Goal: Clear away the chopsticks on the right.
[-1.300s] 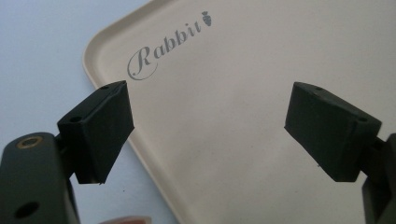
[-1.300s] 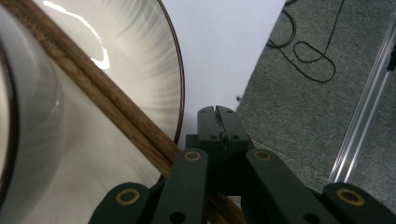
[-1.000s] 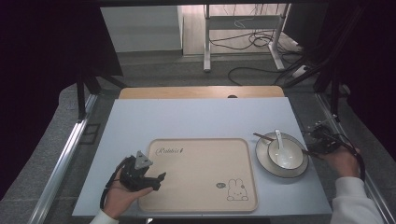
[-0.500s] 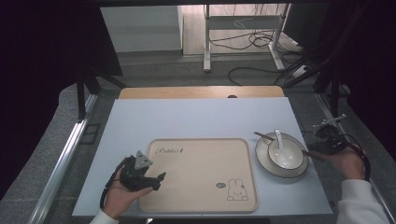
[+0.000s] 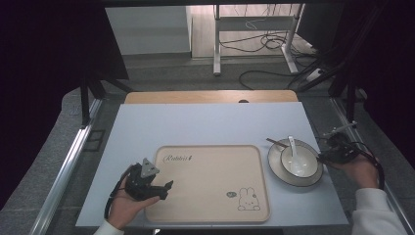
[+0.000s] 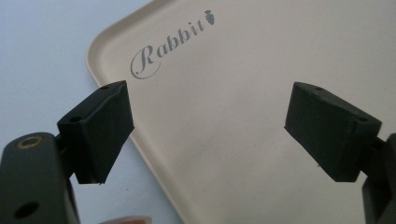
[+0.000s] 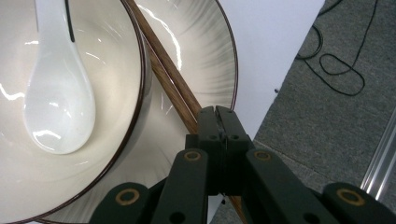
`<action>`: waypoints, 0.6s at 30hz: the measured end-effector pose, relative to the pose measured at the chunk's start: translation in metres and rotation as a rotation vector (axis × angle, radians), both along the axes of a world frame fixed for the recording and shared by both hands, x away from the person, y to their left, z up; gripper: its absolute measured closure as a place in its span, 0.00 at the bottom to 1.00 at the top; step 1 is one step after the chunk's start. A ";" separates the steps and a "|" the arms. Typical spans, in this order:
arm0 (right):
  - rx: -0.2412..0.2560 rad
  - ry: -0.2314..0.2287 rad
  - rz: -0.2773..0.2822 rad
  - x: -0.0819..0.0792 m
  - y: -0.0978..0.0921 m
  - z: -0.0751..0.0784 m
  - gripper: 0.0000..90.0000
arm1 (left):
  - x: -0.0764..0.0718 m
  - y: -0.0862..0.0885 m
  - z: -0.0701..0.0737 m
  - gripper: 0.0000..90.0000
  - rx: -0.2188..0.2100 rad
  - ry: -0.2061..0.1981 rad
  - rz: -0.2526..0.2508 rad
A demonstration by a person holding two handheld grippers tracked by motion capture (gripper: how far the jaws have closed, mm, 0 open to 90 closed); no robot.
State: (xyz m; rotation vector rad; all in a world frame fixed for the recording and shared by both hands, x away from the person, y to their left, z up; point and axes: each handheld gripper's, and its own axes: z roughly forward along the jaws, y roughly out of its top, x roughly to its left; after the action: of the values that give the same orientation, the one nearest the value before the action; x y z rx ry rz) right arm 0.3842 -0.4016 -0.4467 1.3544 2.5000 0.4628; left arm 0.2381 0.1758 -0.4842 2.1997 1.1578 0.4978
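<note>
A beige tray [image 5: 210,181] printed "Rabbit" [image 6: 168,44] lies at the table's front centre. My left gripper [image 5: 164,188] [image 6: 208,133] hovers open over the tray's front left part, nothing between its jaws. To the right of the tray, a plate [image 5: 313,174] [image 7: 201,51] holds a bowl [image 5: 296,160] [image 7: 112,140] with a white spoon [image 5: 292,147] [image 7: 58,100] in it. Brown chopsticks [image 5: 274,142] [image 7: 161,60] lie across the plate behind the bowl. My right gripper [image 5: 329,155] [image 7: 216,123] is shut at the plate's right rim, over the near end of the chopsticks, which run on beneath it.
The blue-white table [image 5: 205,122] drops off just right of the plate, with grey floor and cables [image 7: 336,70] beyond. A wooden board [image 5: 210,96] sits at the table's back edge. A metal stand [image 5: 218,44] and more cables are on the floor behind.
My right hand has shifted slightly at the plate's right rim. The left gripper, tray, plate and bowl have stayed put.
</note>
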 end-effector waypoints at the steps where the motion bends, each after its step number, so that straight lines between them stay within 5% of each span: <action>1: 0.000 0.001 0.000 0.000 0.000 0.000 0.99 | 0.000 0.000 0.000 0.17 0.000 0.000 0.000; 18: 0.010 0.039 0.010 -0.001 -0.002 -0.001 0.99 | 0.000 0.000 0.000 0.17 0.004 -0.002 -0.001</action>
State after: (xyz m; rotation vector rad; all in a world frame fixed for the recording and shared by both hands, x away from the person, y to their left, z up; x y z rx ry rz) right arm 0.3833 -0.4034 -0.4477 1.3685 2.5397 0.4554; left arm 0.2380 0.1761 -0.4841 2.2025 1.1550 0.5022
